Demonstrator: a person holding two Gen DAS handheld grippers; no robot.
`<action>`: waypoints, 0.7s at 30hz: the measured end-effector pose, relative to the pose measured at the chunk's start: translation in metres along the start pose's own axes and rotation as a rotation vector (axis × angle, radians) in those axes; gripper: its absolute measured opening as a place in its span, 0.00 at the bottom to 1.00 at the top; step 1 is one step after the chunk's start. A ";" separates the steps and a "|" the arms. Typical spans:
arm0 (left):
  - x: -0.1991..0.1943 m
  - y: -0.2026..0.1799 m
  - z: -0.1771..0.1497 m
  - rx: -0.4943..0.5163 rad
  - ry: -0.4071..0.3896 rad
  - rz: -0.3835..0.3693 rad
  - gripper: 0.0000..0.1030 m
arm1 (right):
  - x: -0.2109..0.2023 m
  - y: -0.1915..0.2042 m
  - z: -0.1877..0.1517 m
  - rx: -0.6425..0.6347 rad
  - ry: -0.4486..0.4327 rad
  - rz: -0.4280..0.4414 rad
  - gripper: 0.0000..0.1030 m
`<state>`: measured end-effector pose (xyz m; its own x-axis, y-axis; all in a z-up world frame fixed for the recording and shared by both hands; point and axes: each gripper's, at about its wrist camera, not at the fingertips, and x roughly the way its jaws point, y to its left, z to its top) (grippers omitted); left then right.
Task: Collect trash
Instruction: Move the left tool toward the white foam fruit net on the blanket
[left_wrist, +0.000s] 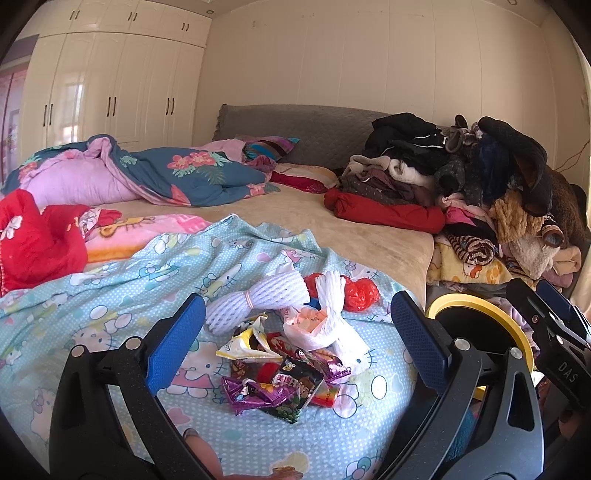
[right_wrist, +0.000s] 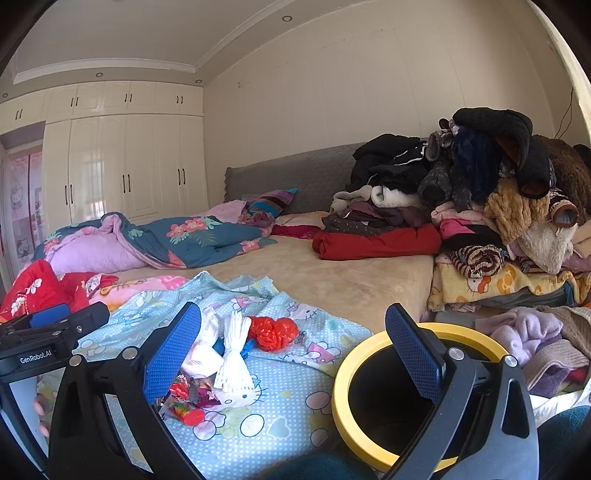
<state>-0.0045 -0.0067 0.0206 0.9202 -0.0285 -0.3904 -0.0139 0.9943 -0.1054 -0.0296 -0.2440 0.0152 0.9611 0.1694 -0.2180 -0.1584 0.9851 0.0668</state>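
Trash lies in a heap on the light blue cartoon-print sheet (left_wrist: 110, 302): snack wrappers (left_wrist: 280, 384), white foam fruit nets (left_wrist: 255, 299), a white plastic bag (left_wrist: 314, 328) and a crumpled red plastic bag (left_wrist: 360, 293). My left gripper (left_wrist: 295, 332) hovers open just above and in front of the heap, with nothing between its blue pads. A black bin with a yellow rim (right_wrist: 373, 354) stands at the bed's right edge. My right gripper (right_wrist: 295, 350) is open and empty, its right finger over the bin's mouth. The foam nets (right_wrist: 232, 354) and red bag (right_wrist: 273, 332) lie left of the bin.
A large pile of clothes (left_wrist: 472, 192) fills the bed's right side, above the bin. Rumpled quilts (left_wrist: 147, 173) and a red cloth (left_wrist: 33, 240) lie on the left. Bare beige mattress cover (left_wrist: 332, 229) stretches behind the trash. White wardrobes (right_wrist: 122, 166) line the far wall.
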 end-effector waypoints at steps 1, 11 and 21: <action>-0.001 -0.001 0.001 0.000 0.002 0.000 0.90 | 0.000 -0.001 0.000 0.000 0.001 0.002 0.94; 0.002 -0.003 -0.005 -0.008 0.015 -0.024 0.89 | 0.005 0.001 -0.003 -0.006 0.020 0.054 0.94; 0.016 0.033 -0.009 -0.082 0.031 0.041 0.89 | 0.025 0.021 -0.001 -0.030 0.083 0.142 0.94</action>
<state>0.0058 0.0245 0.0026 0.9058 0.0079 -0.4236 -0.0847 0.9830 -0.1627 -0.0097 -0.2186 0.0101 0.9067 0.3077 -0.2886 -0.2993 0.9513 0.0740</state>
